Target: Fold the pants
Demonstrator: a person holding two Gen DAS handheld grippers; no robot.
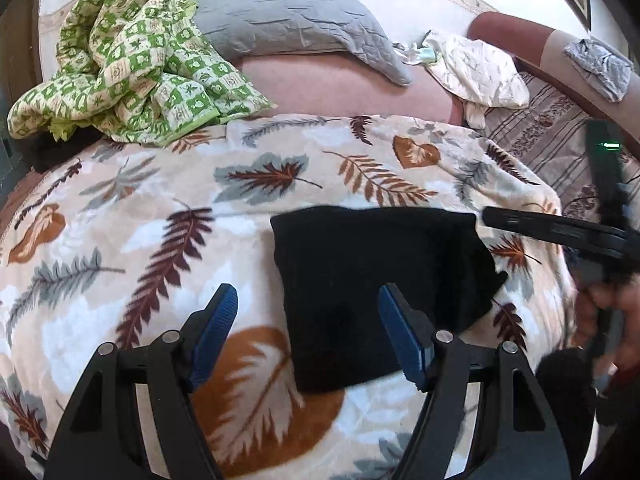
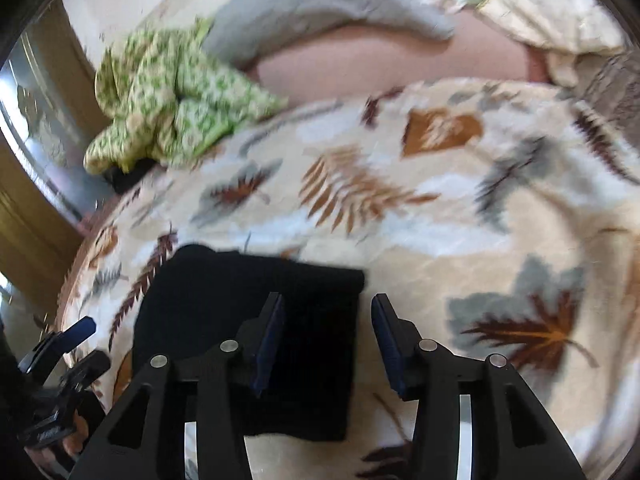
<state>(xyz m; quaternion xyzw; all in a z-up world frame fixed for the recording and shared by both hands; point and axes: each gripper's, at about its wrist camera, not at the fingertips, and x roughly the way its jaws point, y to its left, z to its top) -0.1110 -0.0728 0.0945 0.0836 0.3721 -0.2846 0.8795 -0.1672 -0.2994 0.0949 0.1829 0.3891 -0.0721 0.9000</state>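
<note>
Left wrist view: your left gripper (image 1: 308, 300) is spread wide and grasps nothing; the folded black pants (image 1: 380, 276) lie flat on the leaf-print blanket (image 1: 160, 216), just ahead of and partly under its right finger. Your right gripper (image 1: 500, 220) reaches in from the right, near the pants' far right corner. In the right wrist view, the right gripper (image 2: 328, 308) is also released, its left finger over the pants (image 2: 224, 308), its right finger over bare blanket (image 2: 460, 232). Beyond sit a green checked cloth (image 1: 128, 68) and a grey pillow (image 1: 296, 16).
</note>
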